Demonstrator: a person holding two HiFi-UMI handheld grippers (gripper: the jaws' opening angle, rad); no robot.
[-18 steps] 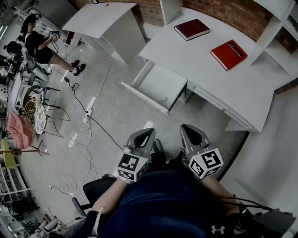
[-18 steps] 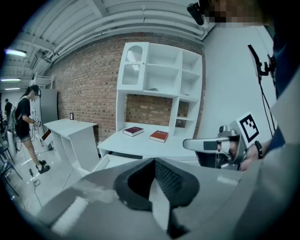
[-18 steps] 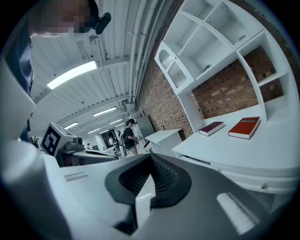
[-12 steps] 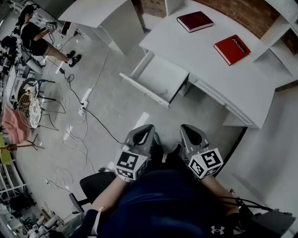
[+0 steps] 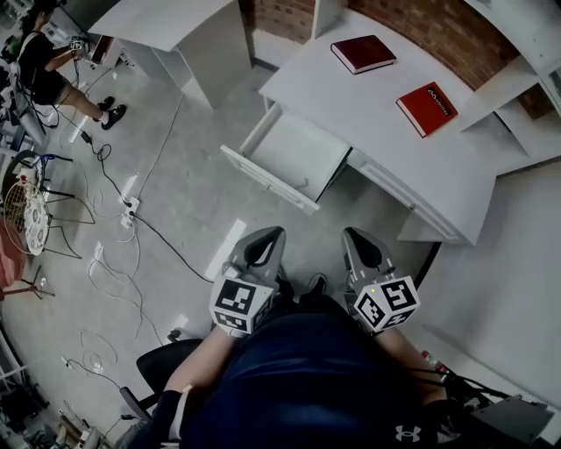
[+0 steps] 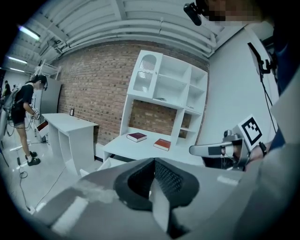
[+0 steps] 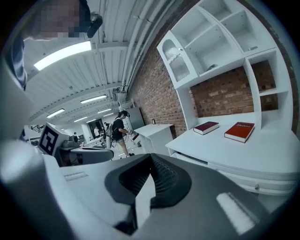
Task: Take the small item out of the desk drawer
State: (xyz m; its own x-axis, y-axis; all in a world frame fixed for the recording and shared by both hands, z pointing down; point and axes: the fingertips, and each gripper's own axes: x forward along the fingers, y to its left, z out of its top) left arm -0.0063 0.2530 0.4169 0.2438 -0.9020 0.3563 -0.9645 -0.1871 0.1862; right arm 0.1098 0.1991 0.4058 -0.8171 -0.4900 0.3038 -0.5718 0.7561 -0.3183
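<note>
The white desk [image 5: 377, 131] stands ahead with its drawer [image 5: 294, 156] pulled open toward me. The drawer's inside looks pale, and I cannot make out a small item in it. My left gripper [image 5: 272, 235] and right gripper [image 5: 355, 235] are held side by side close to my body, well short of the drawer. Both are shut with nothing between the jaws. In the left gripper view the left gripper [image 6: 153, 161] has its pads together, and the right gripper [image 7: 151, 157] looks the same in its own view. Each view shows the desk beyond.
A dark red book [image 5: 363, 53] and a red book [image 5: 426, 109] lie on the desk. A white shelf unit [image 5: 517, 61] stands at the right, and a second white table [image 5: 171, 26] at the back left. Cables [image 5: 131, 210] cross the floor. A person [image 5: 39, 66] stands far left.
The desk and open drawer have shifted left and sit slightly nearer in the head view. Both grippers stay shut in front of my body.
</note>
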